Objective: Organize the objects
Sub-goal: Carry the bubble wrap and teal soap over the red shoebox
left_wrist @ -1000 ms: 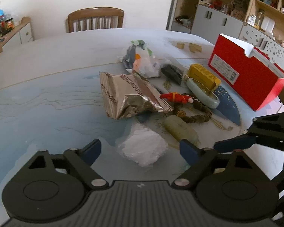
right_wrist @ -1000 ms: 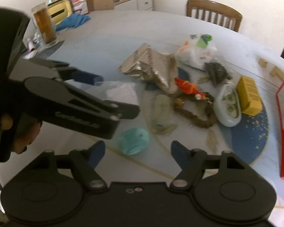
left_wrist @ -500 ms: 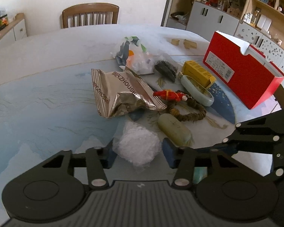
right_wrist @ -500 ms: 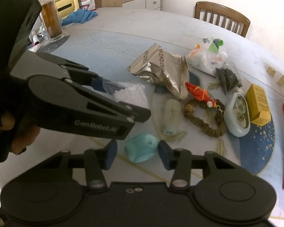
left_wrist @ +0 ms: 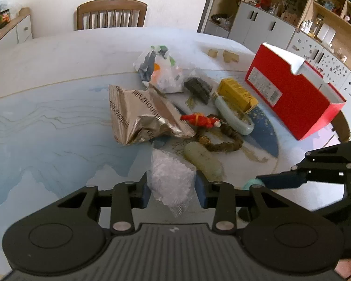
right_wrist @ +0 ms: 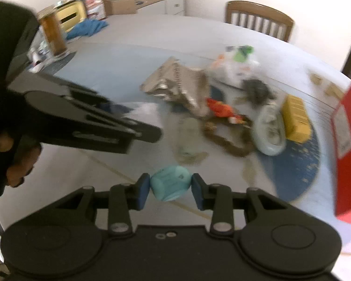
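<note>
While a second ago both stood wide, the left gripper (left_wrist: 172, 189) now clamps the white bag (left_wrist: 169, 178) and the right gripper (right_wrist: 170, 188) the teal ball (right_wrist: 170, 185), near the foil pouch (left_wrist: 142, 119).

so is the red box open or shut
Open. The red box stands on the table with its top uncovered and its pale inner walls showing; what is inside cannot be seen.

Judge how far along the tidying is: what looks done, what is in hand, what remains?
Nothing looks sorted yet. In hand: the left gripper has just closed on the white plastic packet; the right gripper has closed on the teal ball. Left: the foil bag, yellow box and other clutter beside the red box.
</note>
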### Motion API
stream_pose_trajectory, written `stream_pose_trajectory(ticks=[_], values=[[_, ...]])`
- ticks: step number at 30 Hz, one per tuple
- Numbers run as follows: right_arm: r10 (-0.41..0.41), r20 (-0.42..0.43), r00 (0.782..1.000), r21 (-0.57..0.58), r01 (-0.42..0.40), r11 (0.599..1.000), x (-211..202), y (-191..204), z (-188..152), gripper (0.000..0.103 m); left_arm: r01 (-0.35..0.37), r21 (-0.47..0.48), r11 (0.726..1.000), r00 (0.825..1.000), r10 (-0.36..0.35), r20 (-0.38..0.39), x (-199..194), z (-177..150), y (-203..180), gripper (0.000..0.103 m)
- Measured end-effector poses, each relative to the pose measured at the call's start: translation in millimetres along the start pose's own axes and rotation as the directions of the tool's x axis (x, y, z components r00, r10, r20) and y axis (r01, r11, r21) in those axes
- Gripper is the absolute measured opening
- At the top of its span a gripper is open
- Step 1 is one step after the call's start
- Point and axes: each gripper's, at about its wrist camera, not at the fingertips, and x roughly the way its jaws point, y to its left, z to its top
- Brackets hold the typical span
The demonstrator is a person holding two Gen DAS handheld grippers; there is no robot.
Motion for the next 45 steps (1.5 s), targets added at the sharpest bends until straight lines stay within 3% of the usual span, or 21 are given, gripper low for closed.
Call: stream_pose_trajectory(ticks=[11,24,30,45], values=[[-0.077,0.081,0.994,0.139,0.065,0.988,-63,-43,-3,0.037,0.071,0.009,0.997,0.997,-0.072,0.026,-31,30,-39,0.037],[-0.149,0.195,0.969,0.212,0.107,0.971,-137,-115,2,0.037,0.100,0.127,0.987,0.991,-0.110,0.081,-46,87,-135,0.037],[-0.164,0.247,0.955,0.225,0.108,0.968,-165,-163,-3,0.037,0.101,0.173,0.980,0.988,-0.119,0.097,-35,112,-187,0.037],[-0.206,0.265,0.942,0.257,0.137,0.957,-195,-268,-29,0.037,0.100,0.238,0.966,0.988,-0.124,0.091,24,150,-293,0.037]])
